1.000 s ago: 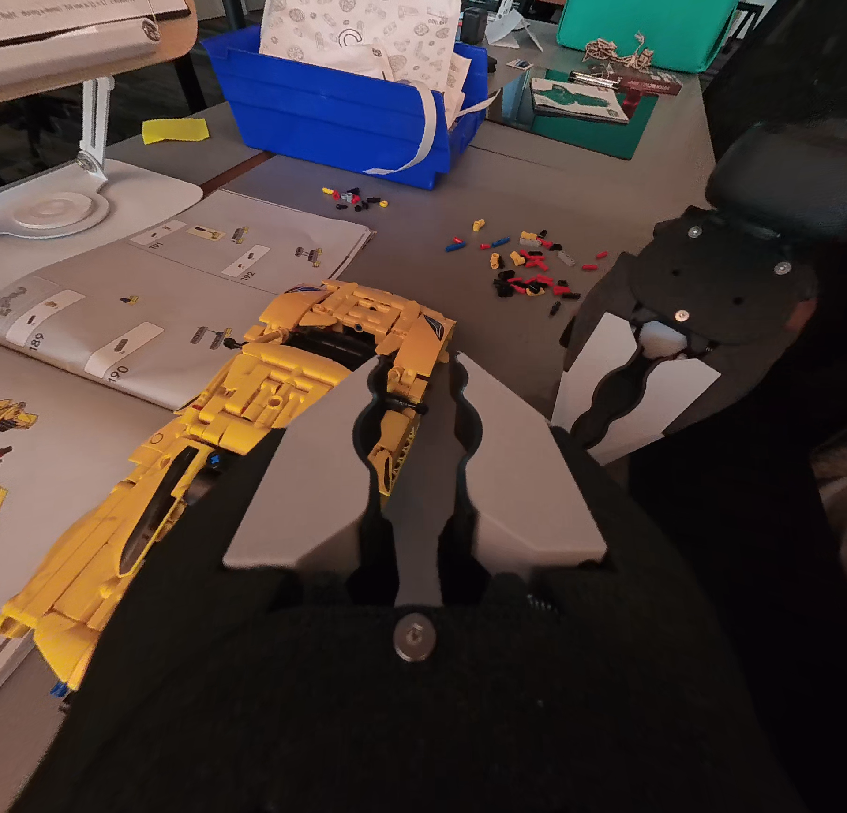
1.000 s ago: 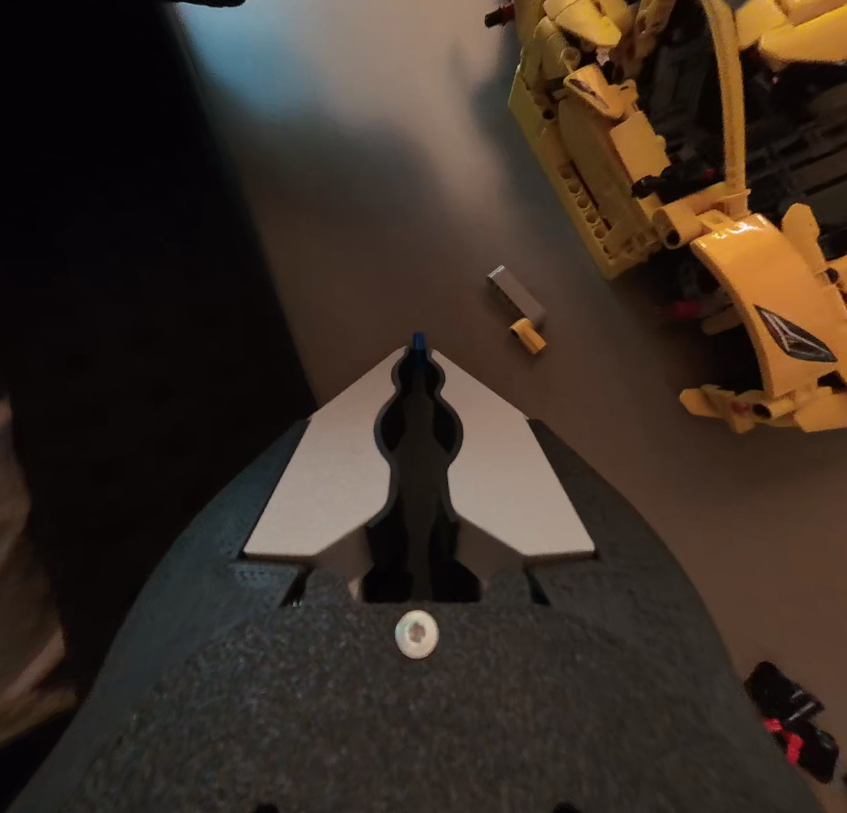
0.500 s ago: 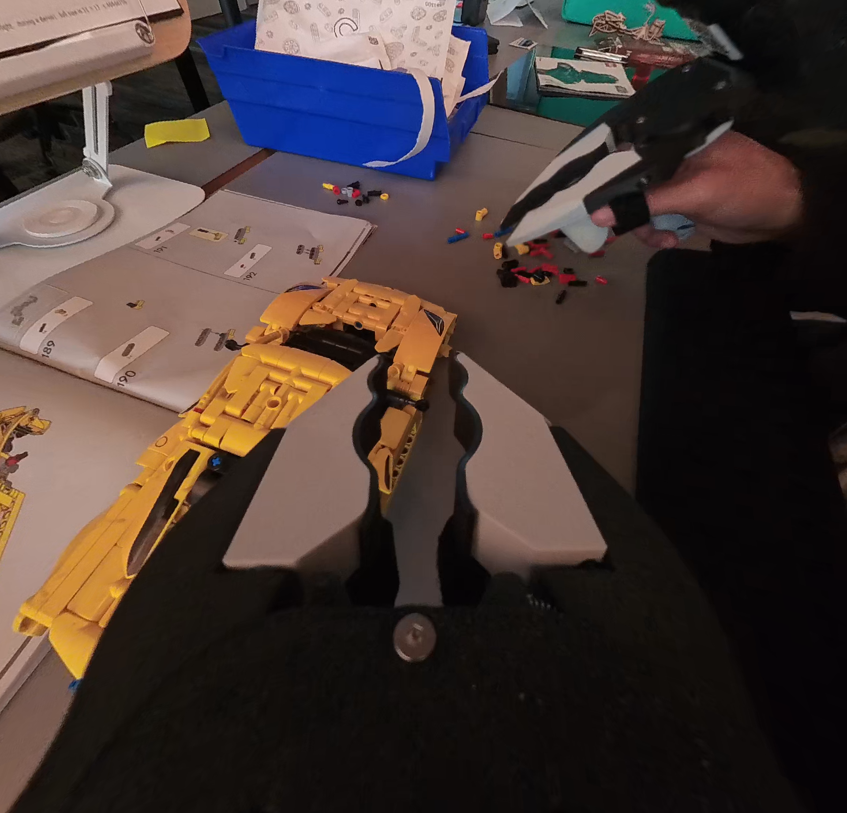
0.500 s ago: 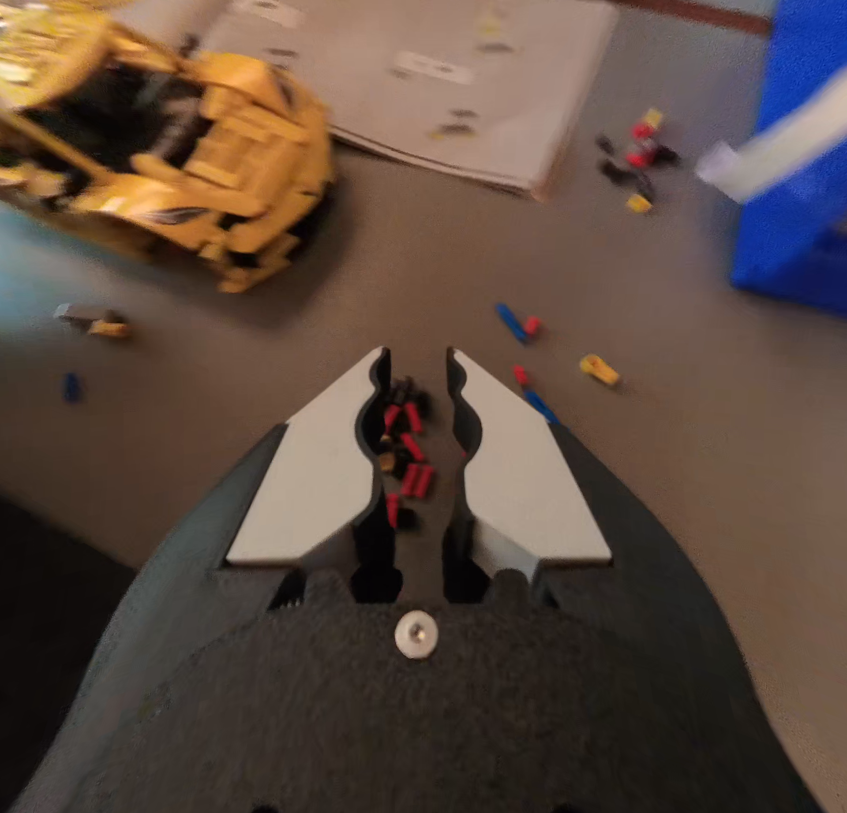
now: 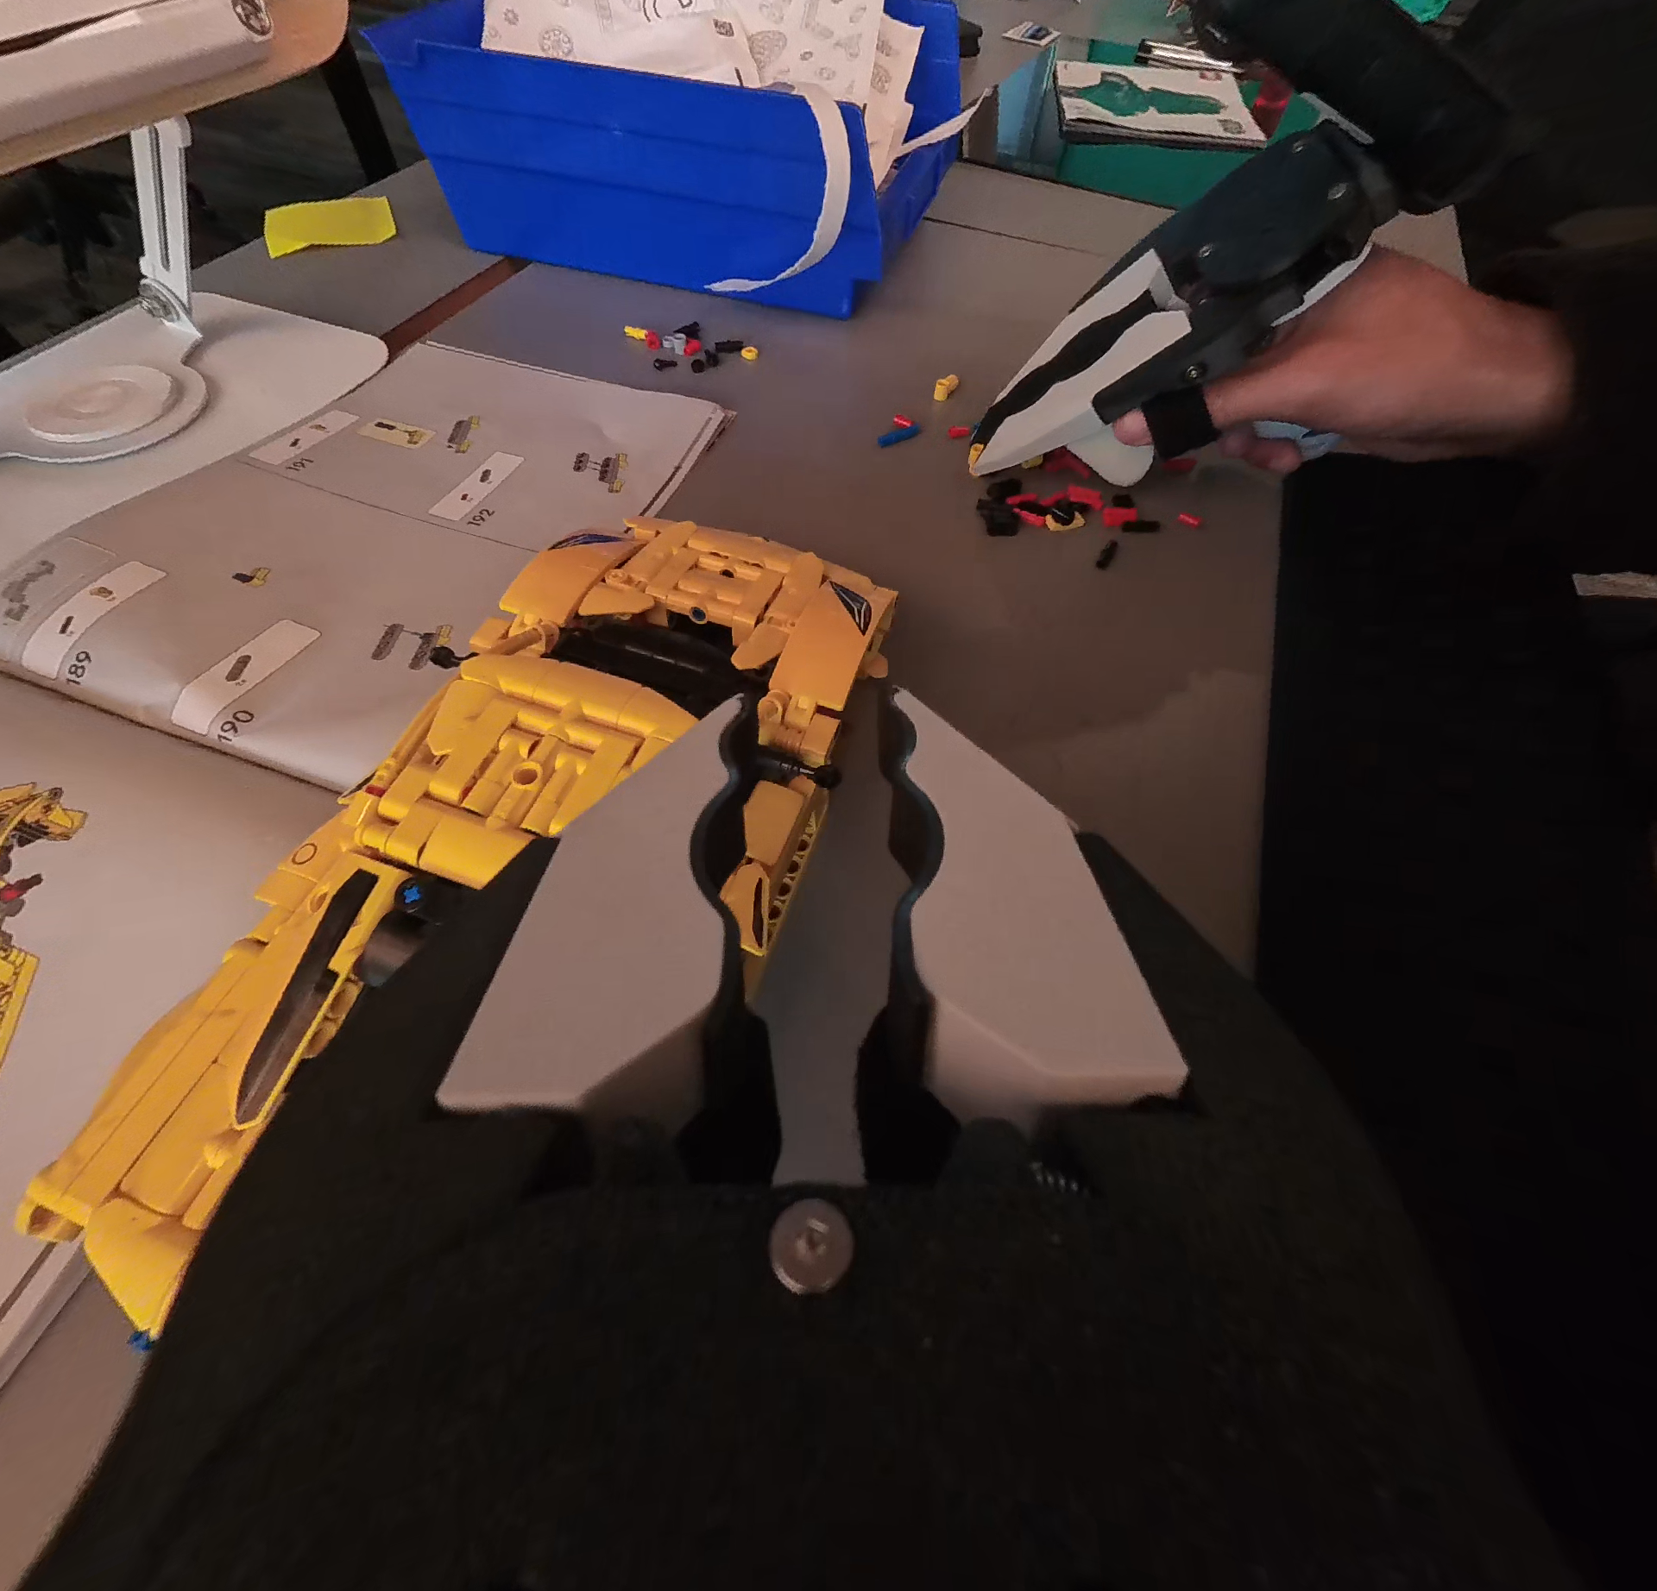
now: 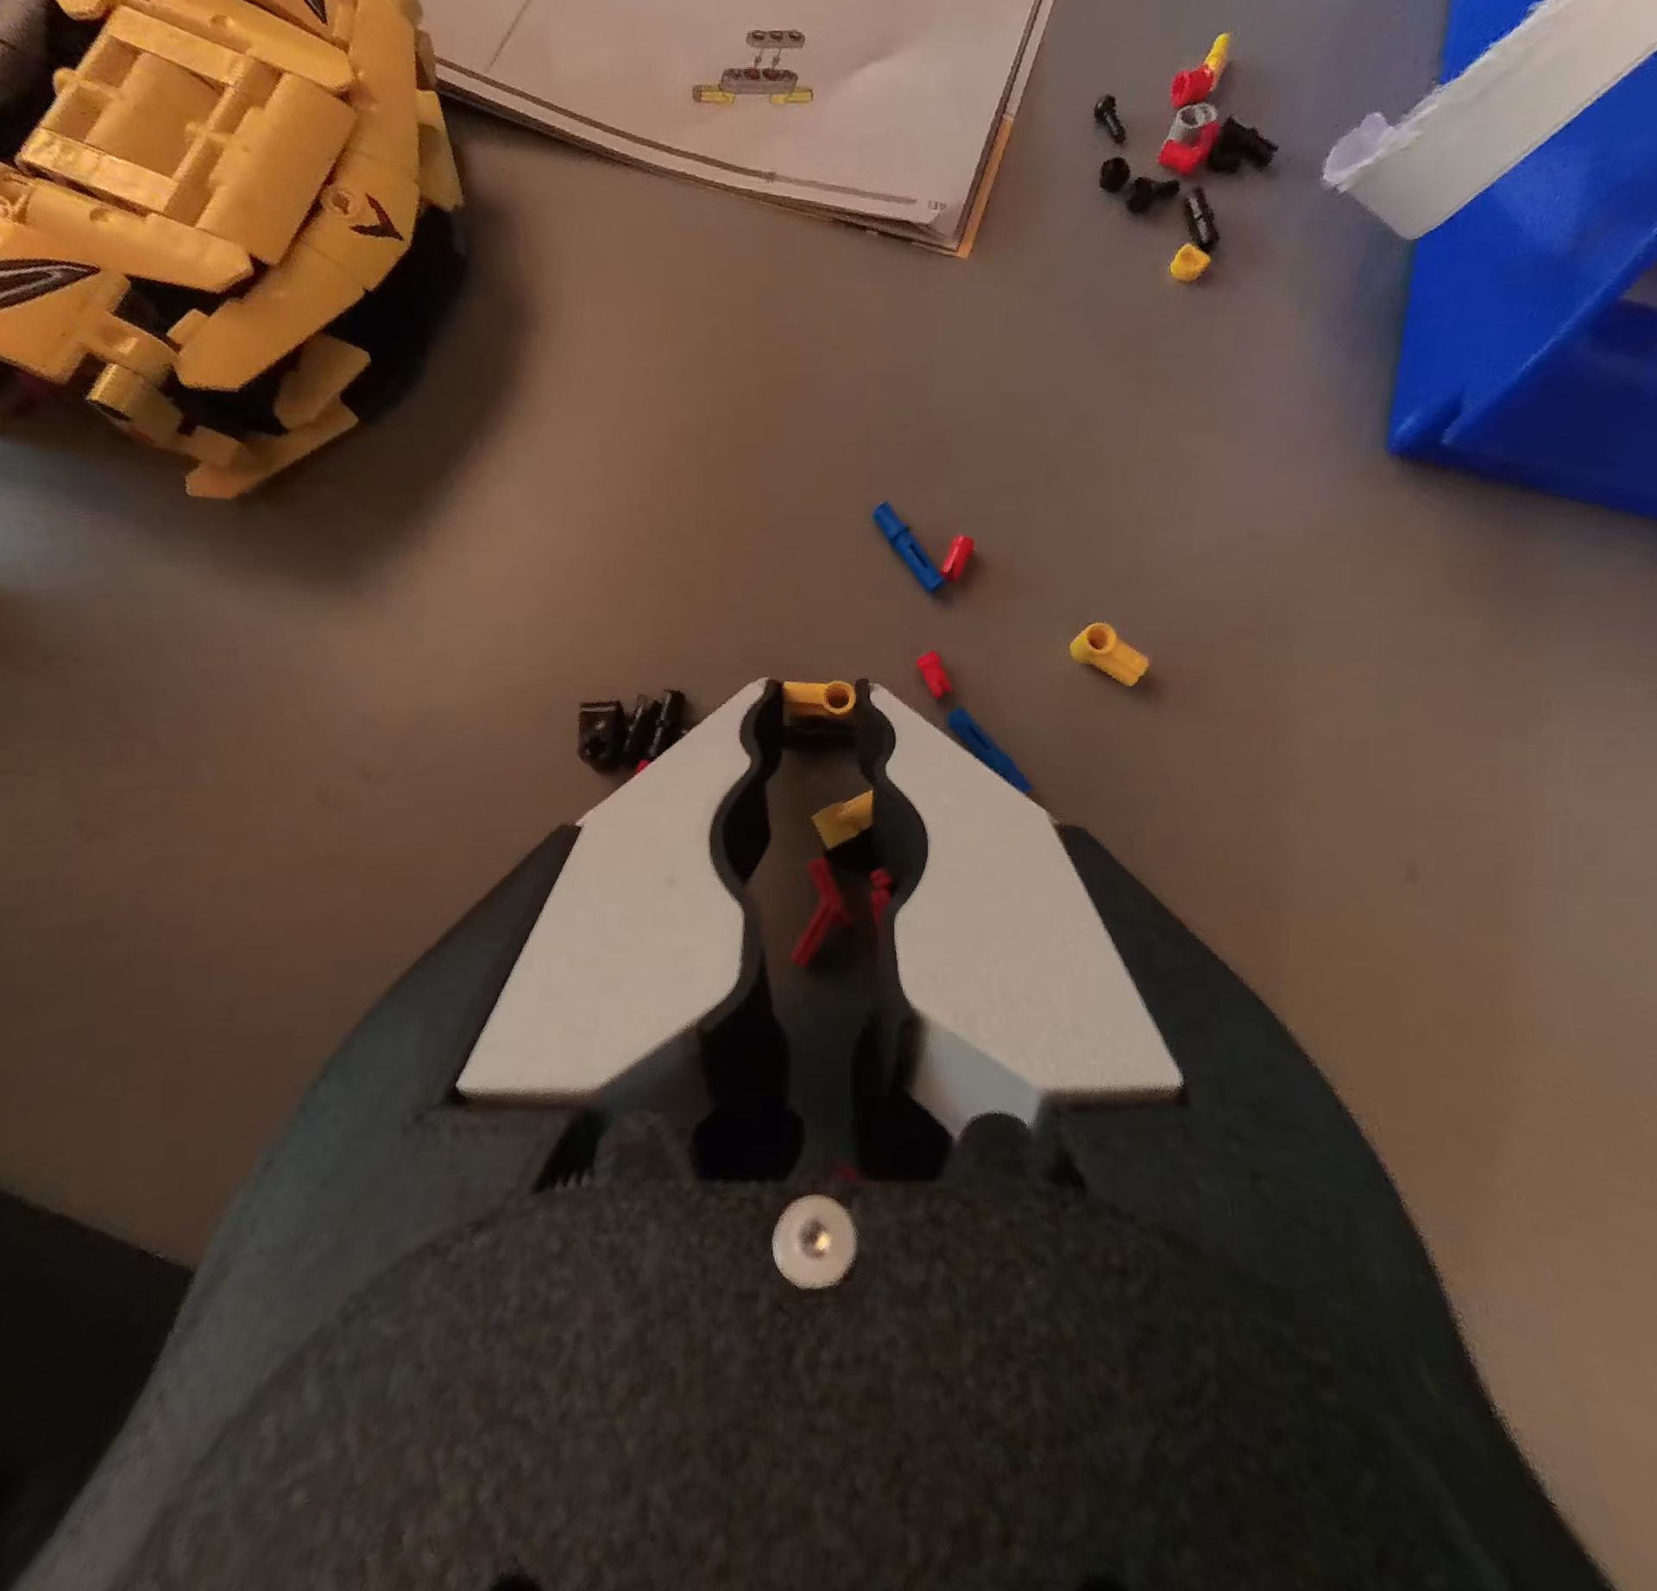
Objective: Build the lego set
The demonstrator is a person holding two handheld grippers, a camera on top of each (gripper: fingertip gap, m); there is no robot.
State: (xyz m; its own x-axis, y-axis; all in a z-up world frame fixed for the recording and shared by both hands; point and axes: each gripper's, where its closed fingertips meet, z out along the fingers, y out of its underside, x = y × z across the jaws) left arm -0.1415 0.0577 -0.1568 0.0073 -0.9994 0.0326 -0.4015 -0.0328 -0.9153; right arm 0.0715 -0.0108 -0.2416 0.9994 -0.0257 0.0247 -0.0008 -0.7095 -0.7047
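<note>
Yellow lego car (image 5: 574, 795) largely assembled, lying on the table beside the open instruction booklet (image 5: 359, 508); loose pins (image 6: 923, 553) remain beyond its nose, so steps are left; right gripper (image 6: 816, 696) narrowly parted around a small yellow connector (image 6: 818, 698), grip unconfirmed; left gripper (image 5: 811, 705) parted, empty, over the car's flank.

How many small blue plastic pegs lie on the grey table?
2 visible: one blue peg beside a red peg, another partly hidden along the right gripper finger's outer edge. More may be hidden.
</note>
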